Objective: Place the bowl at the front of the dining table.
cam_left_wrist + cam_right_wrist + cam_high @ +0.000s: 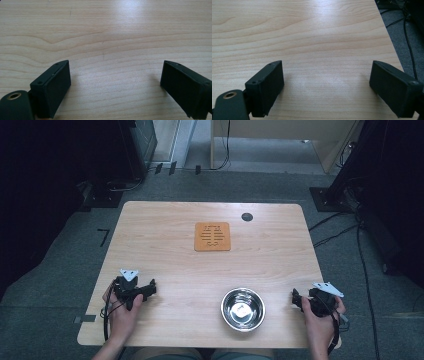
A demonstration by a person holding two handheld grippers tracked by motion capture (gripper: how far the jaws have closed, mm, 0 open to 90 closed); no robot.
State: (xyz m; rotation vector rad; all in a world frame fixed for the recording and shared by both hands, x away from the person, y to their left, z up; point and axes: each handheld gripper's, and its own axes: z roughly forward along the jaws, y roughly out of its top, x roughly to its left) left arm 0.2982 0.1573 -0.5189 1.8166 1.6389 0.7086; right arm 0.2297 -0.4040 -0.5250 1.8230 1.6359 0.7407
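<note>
A shiny steel bowl [243, 308] stands near the table's front edge, right of centre, with a small pale reflection or item inside that I cannot make out. An orange square trivet [212, 236] with cut slots lies in the middle of the far half. My left gripper [145, 291] rests at the front left in a hand, its jaws wide apart over bare wood [113, 82]. My right gripper [298, 300] sits at the front right, just right of the bowl, open with nothing between its jaws [325, 83].
The wooden table [165, 255] has a dark round grommet hole [247, 217] at the back right. Its right edge [390, 42] runs close beside my right gripper, with cables on the grey floor [409, 47] beyond. Dark equipment stands flank the table.
</note>
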